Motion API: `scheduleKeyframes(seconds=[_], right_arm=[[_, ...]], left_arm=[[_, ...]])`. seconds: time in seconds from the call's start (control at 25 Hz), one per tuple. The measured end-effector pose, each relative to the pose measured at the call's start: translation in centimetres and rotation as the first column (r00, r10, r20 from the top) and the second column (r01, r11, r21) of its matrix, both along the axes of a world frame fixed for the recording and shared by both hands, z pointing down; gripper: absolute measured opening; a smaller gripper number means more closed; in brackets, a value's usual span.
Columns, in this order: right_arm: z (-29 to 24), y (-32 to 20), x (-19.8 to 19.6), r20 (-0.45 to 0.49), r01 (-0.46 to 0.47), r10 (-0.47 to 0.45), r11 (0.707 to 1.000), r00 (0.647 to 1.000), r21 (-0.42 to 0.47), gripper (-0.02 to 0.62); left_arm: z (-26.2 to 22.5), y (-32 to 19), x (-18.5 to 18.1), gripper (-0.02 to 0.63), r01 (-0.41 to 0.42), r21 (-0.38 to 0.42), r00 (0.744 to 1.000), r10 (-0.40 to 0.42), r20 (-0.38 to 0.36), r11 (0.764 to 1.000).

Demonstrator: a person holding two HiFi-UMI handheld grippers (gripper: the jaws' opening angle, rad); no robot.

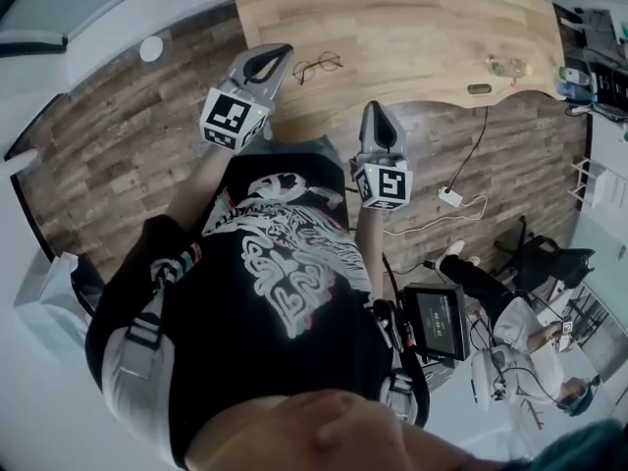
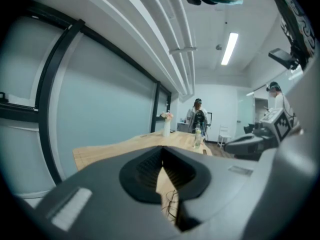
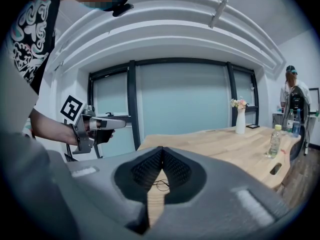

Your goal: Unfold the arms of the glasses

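Pinched closed, empty: left tongs (image 1: 283, 51), right tongs (image 1: 377, 107); held short of glasses (image 1: 317, 66) ahead on bench (image 1: 412, 27), likely lining up approach.

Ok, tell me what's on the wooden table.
On the table: glasses, a bottle, a small dark item, a vase. The left gripper covers part of its near edge.

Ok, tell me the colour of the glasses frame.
Dark, thin wire glasses; clearest in the head view.

A plastic bottle (image 3: 274, 140) and a flower vase (image 3: 240, 122) stand well apart on the wooden table (image 3: 220, 144).
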State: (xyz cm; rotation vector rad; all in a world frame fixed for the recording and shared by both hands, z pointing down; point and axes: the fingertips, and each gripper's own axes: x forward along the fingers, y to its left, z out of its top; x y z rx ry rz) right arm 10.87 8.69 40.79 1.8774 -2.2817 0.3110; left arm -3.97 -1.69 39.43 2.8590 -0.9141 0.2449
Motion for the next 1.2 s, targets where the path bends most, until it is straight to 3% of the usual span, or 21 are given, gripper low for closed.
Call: scheduleKeyframes(seconds=[0.4, 0.8, 1.04, 1.2], right_arm=[[-0.2, -2.6, 0.3, -0.021, 0.036, -0.036, 0.999, 0.999, 0.004, -0.002], [1.8, -5.6, 0.9, -0.064, 0.104, -0.106, 0.994, 0.992, -0.038, -0.002], [4.2, -6.6, 1.3, -0.039, 0.144, -0.149, 0.985, 0.988, -0.093, -0.002], [6.1, -7.6, 1.3, -0.046, 0.189, -0.196, 0.973, 0.979, -0.132, -0.002]], left_arm=[[2.2, -2.0, 0.7, -0.012, -0.013, -0.036, 0.998, 0.015, 0.061, 0.999], [4.5, -3.0, 3.3, -0.012, -0.082, -0.081, 0.989, 0.091, 0.114, 0.993], [7.3, -3.1, 5.3, -0.012, -0.116, -0.114, 0.972, 0.137, 0.192, 0.987], [9.5, -2.7, 6.7, -0.012, -0.171, -0.12, 0.946, 0.197, 0.257, 0.978]])
